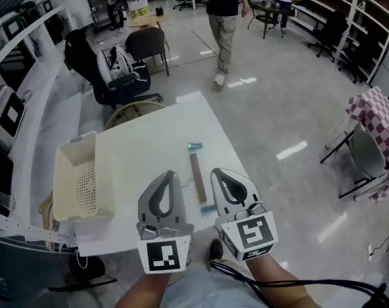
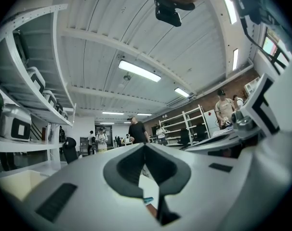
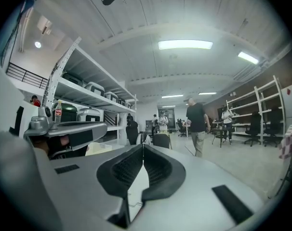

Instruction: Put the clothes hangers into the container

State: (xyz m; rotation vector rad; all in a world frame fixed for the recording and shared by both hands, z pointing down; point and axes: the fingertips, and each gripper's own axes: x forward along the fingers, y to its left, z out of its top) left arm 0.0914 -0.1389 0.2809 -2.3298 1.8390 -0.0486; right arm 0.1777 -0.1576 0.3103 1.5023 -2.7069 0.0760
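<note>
A clothes hanger with a wooden bar and teal clips at both ends lies near the middle of the white table. A cream perforated container stands at the table's left edge. My left gripper is shut and empty, just left of the hanger. My right gripper is shut and empty, just right of it, over the table's front right edge. In the left gripper view, one teal clip shows below the shut left gripper. The right gripper view shows the right gripper shut over the white tabletop.
Behind the table stand a round wicker basket and black office chairs. A person walks on the floor beyond. To the right is a chair with a checkered cloth. Shelves with cases line the left side.
</note>
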